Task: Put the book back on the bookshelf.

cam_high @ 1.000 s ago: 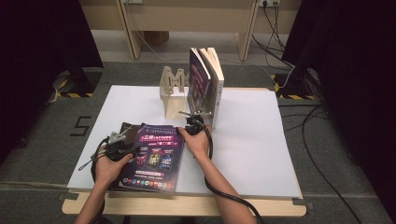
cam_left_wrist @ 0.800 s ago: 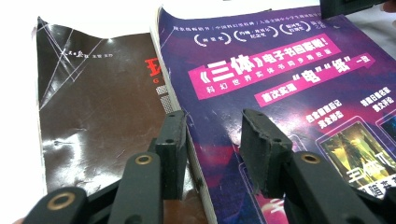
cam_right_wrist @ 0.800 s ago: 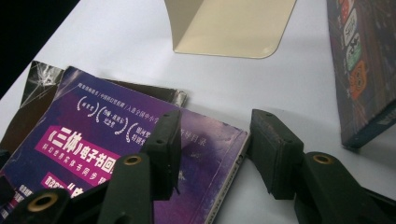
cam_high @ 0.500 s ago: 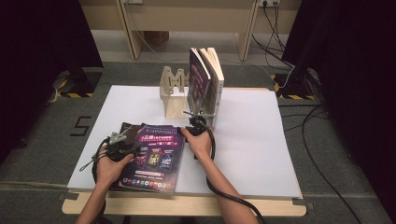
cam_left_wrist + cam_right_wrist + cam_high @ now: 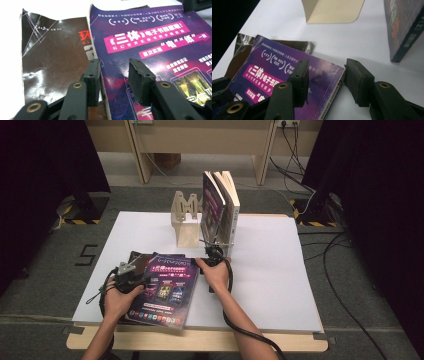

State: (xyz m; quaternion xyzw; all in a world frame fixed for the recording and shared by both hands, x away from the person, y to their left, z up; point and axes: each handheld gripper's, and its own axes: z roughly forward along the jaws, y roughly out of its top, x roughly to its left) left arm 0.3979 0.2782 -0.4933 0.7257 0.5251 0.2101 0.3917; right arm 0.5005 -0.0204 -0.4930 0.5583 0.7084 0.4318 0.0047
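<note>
**Purple book straddled at both ends, brown one waits underneath**

Two pairs of tongs bracket a purple book (image 5: 167, 287) lying flat on the white worktop (image 5: 280, 270). The left tongs (image 5: 113, 80) stand about half open astride the book's near edge, one pad over the cover, the other over the brown book (image 5: 55, 62) beneath; no pad visibly presses. The right tongs (image 5: 327, 75) have just widened a little and sit fairly wide open across the far corner by the spine, gripping nothing.

The risk, as it looks from here: a closing left pad could catch the brown cover along with the purple one, dragging both. On the right, a bite on the corner alone may let the book sag, slip, or crease its cover. A lift toward the rack (image 5: 187, 217) beyond the right tongs could knock the upright books (image 5: 220, 207).

Whether the lower pads have slid under the book is hidden. The brown book's full outline is covered, and the rack's free slots are hard to make out.
</note>
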